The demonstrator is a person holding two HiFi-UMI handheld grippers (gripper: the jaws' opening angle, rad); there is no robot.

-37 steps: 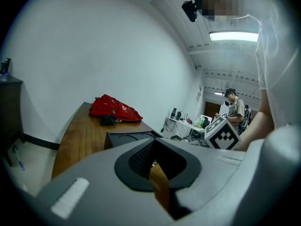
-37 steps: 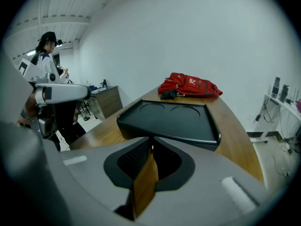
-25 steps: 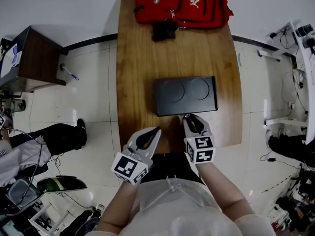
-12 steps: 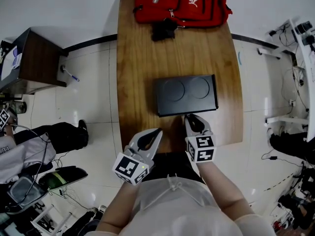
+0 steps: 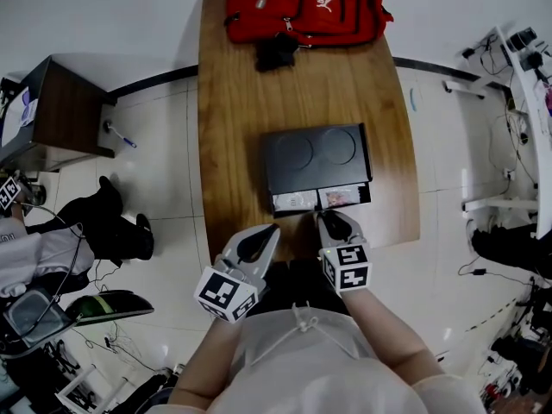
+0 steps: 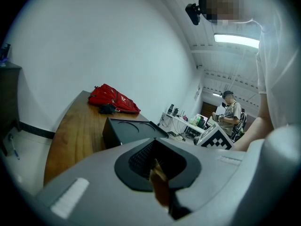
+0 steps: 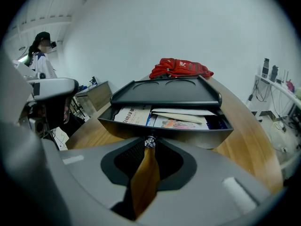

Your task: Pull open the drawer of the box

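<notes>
The black box lies mid-way along the wooden table, with two round dents in its lid. Its drawer stands pulled out toward me, and papers show inside it. My right gripper is shut on the small knob at the middle of the drawer front. My left gripper hovers by the table's near edge, left of the drawer, shut and holding nothing. In the left gripper view the box is ahead and to the right.
A red backpack lies at the table's far end. A dark cabinet stands on the floor to the left, and a seated person's legs are near it. Desks with equipment line the right side.
The drawer has slid out of the box toward me, with my right gripper drawing back on its knob. The left gripper has stayed about where it was.
</notes>
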